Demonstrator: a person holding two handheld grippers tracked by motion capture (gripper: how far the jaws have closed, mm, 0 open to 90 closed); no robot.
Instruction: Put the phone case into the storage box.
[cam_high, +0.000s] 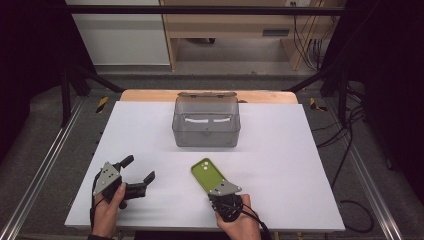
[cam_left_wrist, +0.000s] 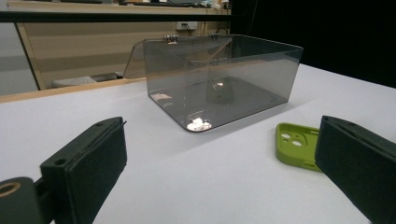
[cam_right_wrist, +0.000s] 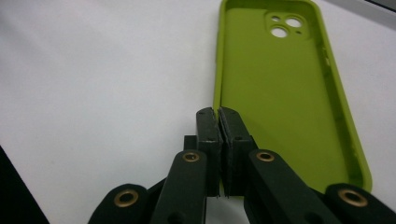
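The green phone case (cam_high: 206, 173) lies open side up on the white table (cam_high: 280, 165), in front of the clear box (cam_high: 206, 122) and well apart from it. From the high view the right gripper (cam_high: 218, 190) sits over the case's near end, its grey plate hiding the jaws. The right gripper view settles that: the jaws are pressed together on the thin left rim of the case (cam_right_wrist: 285, 88), near its bottom corner, with the camera holes at the far end. The left gripper (cam_high: 139, 170) rests on the table to the left, jaws spread wide with nothing between them. The left gripper view looks between its two black pads at the box (cam_left_wrist: 219, 79), showing its smoky walls, the hinged lid tipped back behind it and a bright glint on its floor, with the top of the case (cam_left_wrist: 299, 145) peeping past the right pad. The table is a plain white sheet over a wooden top. Around it are dark curtains, metal rails, grey floor, loose cables and pale wooden furniture behind.
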